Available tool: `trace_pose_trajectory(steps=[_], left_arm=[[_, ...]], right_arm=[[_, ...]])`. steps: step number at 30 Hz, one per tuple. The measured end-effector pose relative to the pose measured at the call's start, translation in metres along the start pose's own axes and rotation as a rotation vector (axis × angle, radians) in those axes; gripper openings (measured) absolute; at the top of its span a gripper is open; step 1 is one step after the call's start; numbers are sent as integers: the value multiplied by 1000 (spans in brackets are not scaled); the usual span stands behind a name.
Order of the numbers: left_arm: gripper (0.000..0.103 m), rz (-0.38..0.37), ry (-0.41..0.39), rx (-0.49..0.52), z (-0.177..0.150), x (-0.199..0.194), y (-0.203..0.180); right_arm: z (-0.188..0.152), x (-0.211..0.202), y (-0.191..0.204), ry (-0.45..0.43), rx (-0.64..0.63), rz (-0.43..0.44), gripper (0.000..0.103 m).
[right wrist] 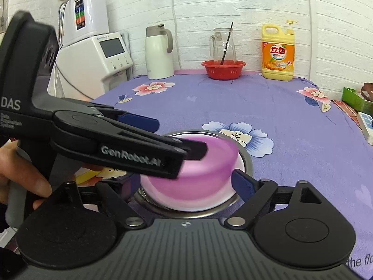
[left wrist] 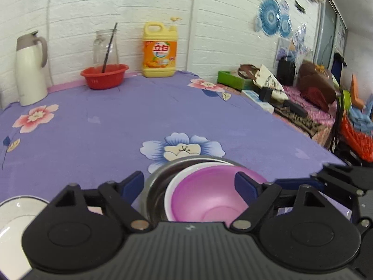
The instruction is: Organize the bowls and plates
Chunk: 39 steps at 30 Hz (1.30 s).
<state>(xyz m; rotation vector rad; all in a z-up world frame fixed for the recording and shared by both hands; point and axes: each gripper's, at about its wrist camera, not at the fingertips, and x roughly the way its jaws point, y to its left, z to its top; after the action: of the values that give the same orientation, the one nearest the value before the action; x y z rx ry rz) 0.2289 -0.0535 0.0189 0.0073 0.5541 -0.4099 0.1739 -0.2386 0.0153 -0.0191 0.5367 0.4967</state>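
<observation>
A pink bowl (left wrist: 209, 193) sits inside a white bowl (left wrist: 171, 186), nested in a steel bowl (left wrist: 158, 175) on the purple flowered tablecloth. My left gripper (left wrist: 188, 184) is open and straddles the stack from above. In the right wrist view the pink bowl (right wrist: 200, 177) is blurred, and the left gripper's fingers (right wrist: 139, 122) reach over it from the left. My right gripper (right wrist: 186, 184) is open, with the stack between its fingers. A white plate (left wrist: 14, 219) lies at the lower left of the left wrist view.
At the back stand a white thermos (right wrist: 158, 51), a glass jug (right wrist: 222, 44), a red basin (right wrist: 223, 68) and a yellow detergent bottle (right wrist: 278, 51). A white appliance (right wrist: 93, 53) stands off the table's left. Clutter (left wrist: 279, 86) lies beyond the right edge.
</observation>
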Motion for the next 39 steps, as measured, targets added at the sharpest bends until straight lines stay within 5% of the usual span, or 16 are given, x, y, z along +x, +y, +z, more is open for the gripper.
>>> trace_pose_trajectory(steps=[11, 19, 27, 39], left_arm=[[98, 18, -85, -293, -1, -27, 39], [98, 26, -59, -292, -5, -19, 43], [99, 35, 3, -243, -4, -3, 38], [100, 76, 95, -162, -6, 25, 33]], right_arm=[[-14, -27, -20, -109, 225, -86, 103], [-20, 0, -32, -36, 248, -119, 103], [-10, -4, -33, -57, 249, -123, 103], [-9, 28, -34, 85, 280, -194, 103]])
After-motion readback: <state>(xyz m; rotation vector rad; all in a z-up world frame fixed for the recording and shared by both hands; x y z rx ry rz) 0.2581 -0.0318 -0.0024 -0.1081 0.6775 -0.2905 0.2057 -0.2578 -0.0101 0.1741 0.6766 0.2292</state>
